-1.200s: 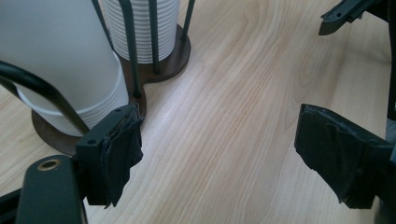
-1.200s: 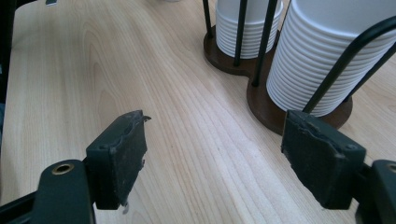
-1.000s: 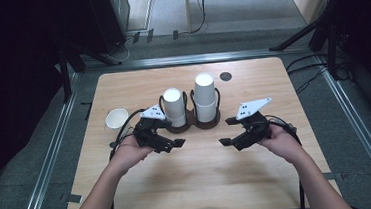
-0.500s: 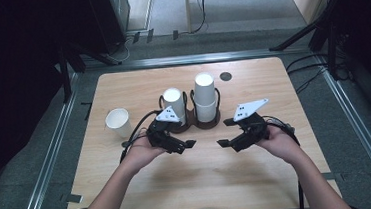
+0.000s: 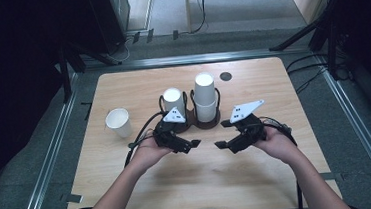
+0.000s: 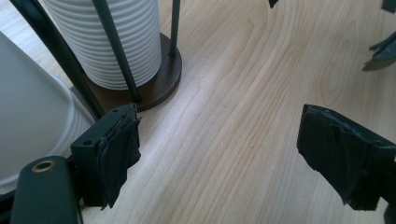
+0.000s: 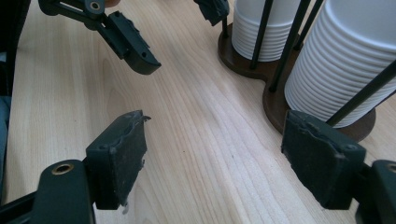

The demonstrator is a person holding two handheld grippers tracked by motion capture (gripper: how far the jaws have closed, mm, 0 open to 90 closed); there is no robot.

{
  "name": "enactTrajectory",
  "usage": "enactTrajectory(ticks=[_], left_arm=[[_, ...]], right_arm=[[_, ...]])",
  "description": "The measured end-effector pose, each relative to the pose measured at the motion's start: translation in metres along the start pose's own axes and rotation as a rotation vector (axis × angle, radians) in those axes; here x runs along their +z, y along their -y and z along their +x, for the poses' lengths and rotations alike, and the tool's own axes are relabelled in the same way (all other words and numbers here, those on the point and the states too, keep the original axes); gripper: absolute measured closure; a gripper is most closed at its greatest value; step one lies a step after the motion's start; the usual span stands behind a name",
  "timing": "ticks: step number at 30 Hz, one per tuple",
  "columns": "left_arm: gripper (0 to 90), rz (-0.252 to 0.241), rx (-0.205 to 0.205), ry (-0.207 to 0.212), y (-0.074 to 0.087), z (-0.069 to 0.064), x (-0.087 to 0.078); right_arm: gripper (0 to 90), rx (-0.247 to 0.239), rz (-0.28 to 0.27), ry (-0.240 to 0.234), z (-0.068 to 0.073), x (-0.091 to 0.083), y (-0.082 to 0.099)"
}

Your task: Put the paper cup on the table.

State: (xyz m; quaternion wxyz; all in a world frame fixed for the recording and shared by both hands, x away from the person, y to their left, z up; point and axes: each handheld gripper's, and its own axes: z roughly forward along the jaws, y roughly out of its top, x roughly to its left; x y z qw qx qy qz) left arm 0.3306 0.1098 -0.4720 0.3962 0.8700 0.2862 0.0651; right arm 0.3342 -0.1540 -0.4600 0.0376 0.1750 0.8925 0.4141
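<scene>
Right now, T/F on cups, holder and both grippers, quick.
1. A single paper cup stands on the table, apart from the holder: true.
2. The left gripper is shut on a cup: false, its jaws stand open with bare wood between them.
3. The right cup stack is taller than the left cup stack: true.
4. The right gripper holds the holder's base: false, its jaws are open and it hovers in front of the holder.
5. The two stacks lie on their sides: false, both stand upright in the holder.
</scene>
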Motion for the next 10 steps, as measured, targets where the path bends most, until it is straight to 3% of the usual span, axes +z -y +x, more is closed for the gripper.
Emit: enactTrajectory(ticks=[10], left_arm=[[13.3,0.012,0.011,0.000,0.0013,0.0015,0.0019]], right_arm=[[22.3,-0.002,-0.001,0.001,-0.0009,-0.0001,0.0007]])
